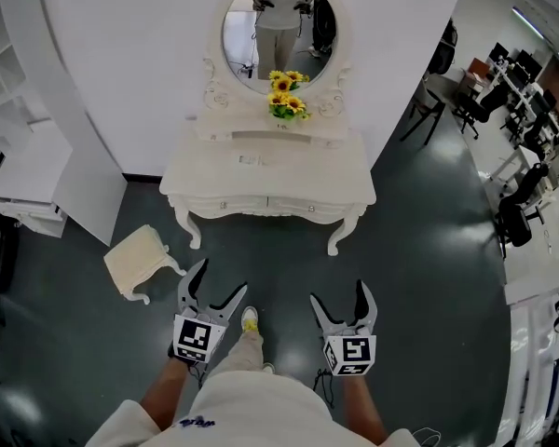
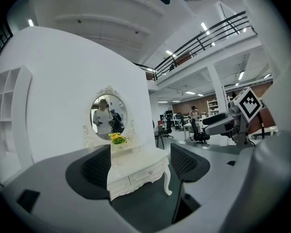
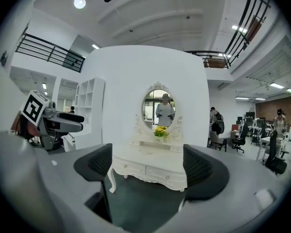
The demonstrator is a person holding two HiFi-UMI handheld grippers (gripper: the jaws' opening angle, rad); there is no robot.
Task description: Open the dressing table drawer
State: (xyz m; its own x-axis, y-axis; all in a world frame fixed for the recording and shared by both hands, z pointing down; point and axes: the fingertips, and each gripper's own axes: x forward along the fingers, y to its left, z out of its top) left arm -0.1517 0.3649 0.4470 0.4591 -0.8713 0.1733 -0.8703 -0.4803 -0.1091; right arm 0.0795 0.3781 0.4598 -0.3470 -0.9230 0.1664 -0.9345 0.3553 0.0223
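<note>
**Dark floor, both tools wide, drawers shut**

Dark grey glossy floor (image 1: 419,250) fills the lower part of the head view, with a tall white wall panel (image 1: 140,63) standing behind the furniture. Against that panel we see the cream-white carved dressing table (image 1: 261,175) on curved legs. An oval mirror in an ornate white frame (image 1: 278,35) rises from its back edge. A small bunch of yellow sunflowers (image 1: 287,96) stands at the middle of that back edge, below the mirror. Along the front edge of the table run two shallow cream drawers with small knobs (image 1: 228,204), side by side and both flush with the front. A small cream stool (image 1: 142,259) stands tilted on the floor near the table's front left leg.

We hold the left gripper (image 1: 219,282) and the right gripper (image 1: 340,296) low over the floor, well apart from the table and side by side. Each has its jaws spread wide with nothing between them. In both gripper views only the distant table shows through the gap. Between the two tools a shoe with a yellow toe (image 1: 250,319) shows on the floor.
</note>
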